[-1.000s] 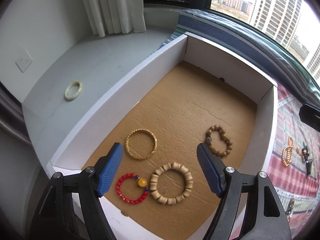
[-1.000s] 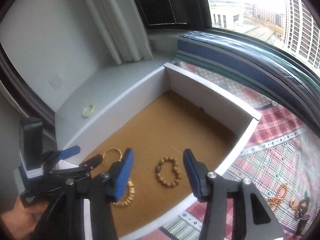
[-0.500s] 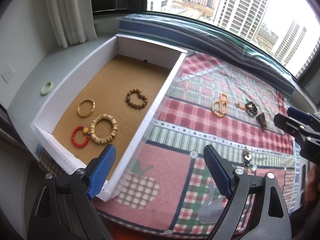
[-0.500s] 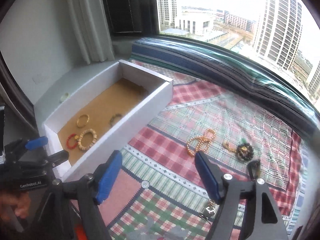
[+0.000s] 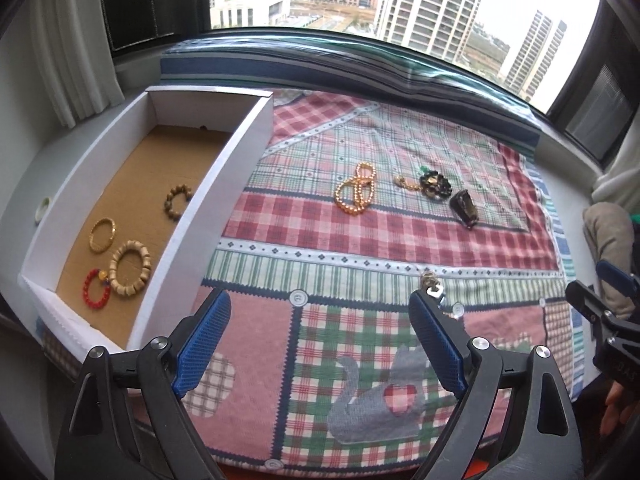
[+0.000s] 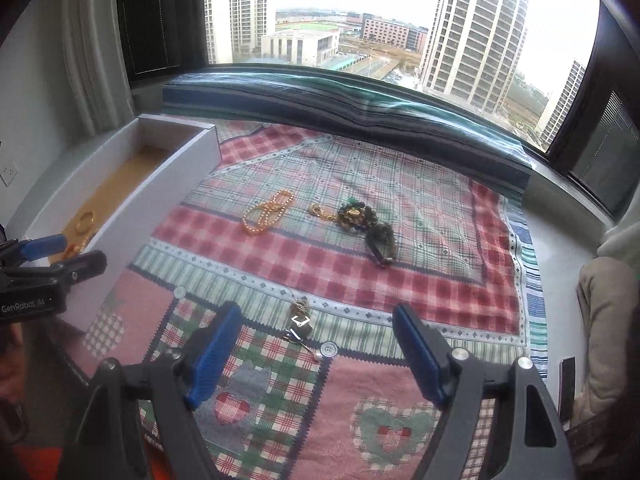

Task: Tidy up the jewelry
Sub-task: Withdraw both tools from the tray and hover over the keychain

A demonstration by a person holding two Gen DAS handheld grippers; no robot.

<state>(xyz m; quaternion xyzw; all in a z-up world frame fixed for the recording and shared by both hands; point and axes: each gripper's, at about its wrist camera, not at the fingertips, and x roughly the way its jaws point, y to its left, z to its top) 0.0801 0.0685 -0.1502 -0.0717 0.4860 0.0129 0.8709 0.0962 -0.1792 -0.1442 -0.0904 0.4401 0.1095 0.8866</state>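
A white box with a brown floor stands at the left and holds several bracelets: gold, wooden, red and brown bead. On the plaid cloth lie an orange bead necklace, a dark bead piece with a gold chain, a dark clip and a small metal trinket. My left gripper is open and empty over the cloth's front. My right gripper is open and empty, just short of the trinket.
A pale ring lies on the grey sill left of the box. A striped folded blanket runs along the window. The person's leg is at the right edge.
Both grippers have pulled back from over the box and swung right, over the plaid cloth. The loose jewelry on the cloth has come into view. Both stay open.
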